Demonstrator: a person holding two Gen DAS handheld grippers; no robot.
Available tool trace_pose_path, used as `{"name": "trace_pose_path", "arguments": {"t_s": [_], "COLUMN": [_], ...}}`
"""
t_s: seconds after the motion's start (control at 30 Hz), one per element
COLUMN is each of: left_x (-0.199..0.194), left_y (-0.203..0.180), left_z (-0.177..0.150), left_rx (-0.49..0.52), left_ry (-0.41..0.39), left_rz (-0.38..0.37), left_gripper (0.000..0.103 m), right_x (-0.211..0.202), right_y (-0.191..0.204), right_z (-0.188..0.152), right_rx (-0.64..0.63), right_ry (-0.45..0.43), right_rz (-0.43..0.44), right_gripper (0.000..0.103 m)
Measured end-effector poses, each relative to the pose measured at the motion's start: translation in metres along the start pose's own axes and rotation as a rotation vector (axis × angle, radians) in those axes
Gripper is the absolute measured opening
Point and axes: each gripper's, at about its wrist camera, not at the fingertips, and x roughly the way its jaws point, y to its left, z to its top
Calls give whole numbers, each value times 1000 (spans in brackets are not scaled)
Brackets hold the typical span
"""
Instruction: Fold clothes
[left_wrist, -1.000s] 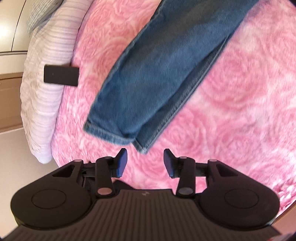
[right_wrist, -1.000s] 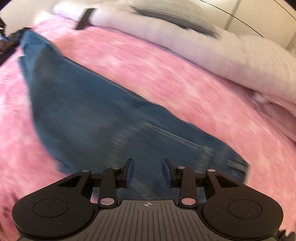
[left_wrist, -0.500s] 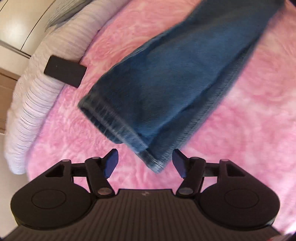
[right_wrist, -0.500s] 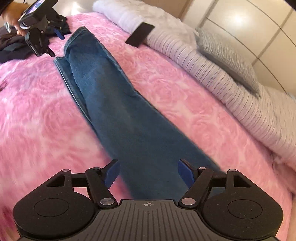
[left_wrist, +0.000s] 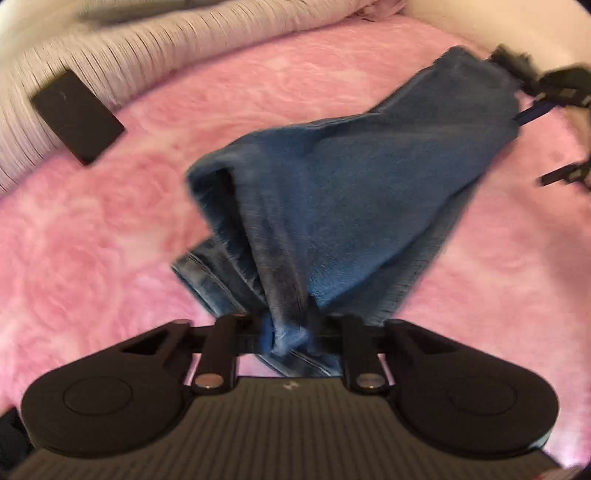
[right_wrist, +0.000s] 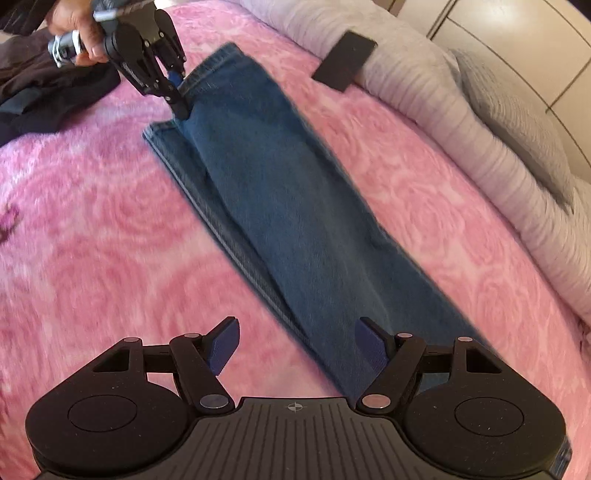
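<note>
My left claw (left_wrist: 286, 332) was closing, clenched on the jeans (right_wrist: 288, 206) hem; my right claw (right_wrist: 299, 347) stood released over the pink bedspread (right_wrist: 92, 229).

No readable text, label, brand or number in either view. Only marks: small pale emblem on ribbed black body of left gripper (left_wrist: 286, 334), blurred, shape unclear; small round crosshair sign on ribbed black body of right gripper (right_wrist: 295, 347). Black flat rectangle (right_wrist: 345, 66) at bed edge: face blank, no print visible.
</note>
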Motion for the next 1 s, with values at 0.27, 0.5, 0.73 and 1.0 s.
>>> {"name": "trace_pose_path", "arguments": {"t_s": [0.27,0.5,0.73,1.0], "left_x": [-4,10,12,-17], "left_y": [48,41,33,-20], "left_z": [1,-13,-14,-21], "left_rx": [-228,-273,-260,-30], "left_ry": [119,85,75,82], "left_rz": [-59,3,103,352], "left_gripper": [7,13,17,22], "right_x": [0,3,19,25], "right_y": [11,18,12,7], "right_z": [13,0,-7,0], "right_rx": [16,60,145,162], "right_ry": [11,60,91,18], "right_rz": [-10,1,-13,1], "right_gripper": [73,73,73,73]}}
